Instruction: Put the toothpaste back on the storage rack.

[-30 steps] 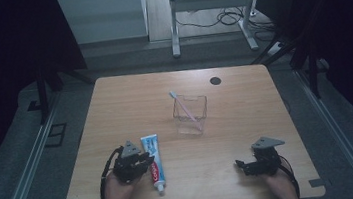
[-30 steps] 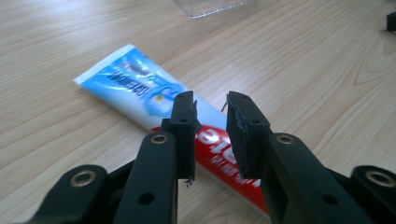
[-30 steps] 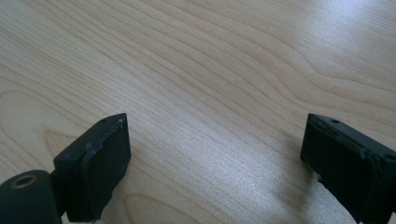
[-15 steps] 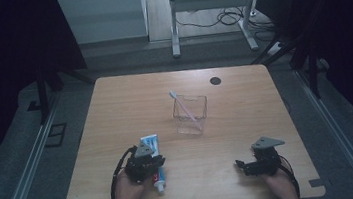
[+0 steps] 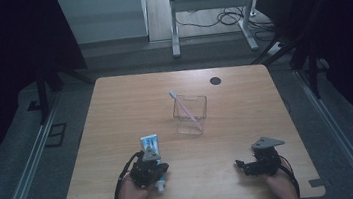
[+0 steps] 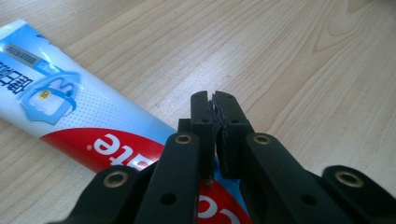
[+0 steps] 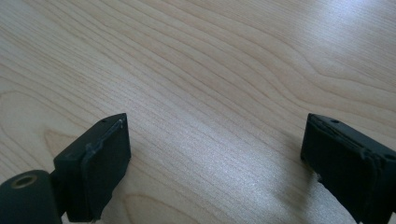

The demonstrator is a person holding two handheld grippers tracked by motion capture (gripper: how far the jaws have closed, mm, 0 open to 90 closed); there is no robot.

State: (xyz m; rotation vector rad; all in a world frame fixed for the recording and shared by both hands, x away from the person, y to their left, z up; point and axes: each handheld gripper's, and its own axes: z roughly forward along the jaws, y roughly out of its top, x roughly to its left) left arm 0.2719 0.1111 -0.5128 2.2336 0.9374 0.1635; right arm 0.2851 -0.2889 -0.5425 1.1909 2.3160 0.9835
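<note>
Over the toothpaste tube (image 5: 149, 145), left claw (image 6: 214, 100) has slid in, pressed together.

Both tools are black: the left tool (image 6: 215, 105) has brass screws, the right tool (image 5: 242, 165) a grey three-cornered plate.

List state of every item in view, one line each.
Left claw: jaws shut, above the toothpaste tube, no visible grip on it.
Right claw: jaws wide open, empty, low over the table.
Toothpaste tube: lying flat on the table.
Clear container: upright, holding a toothbrush.
Toothbrush: leaning inside the container, head up.
</note>
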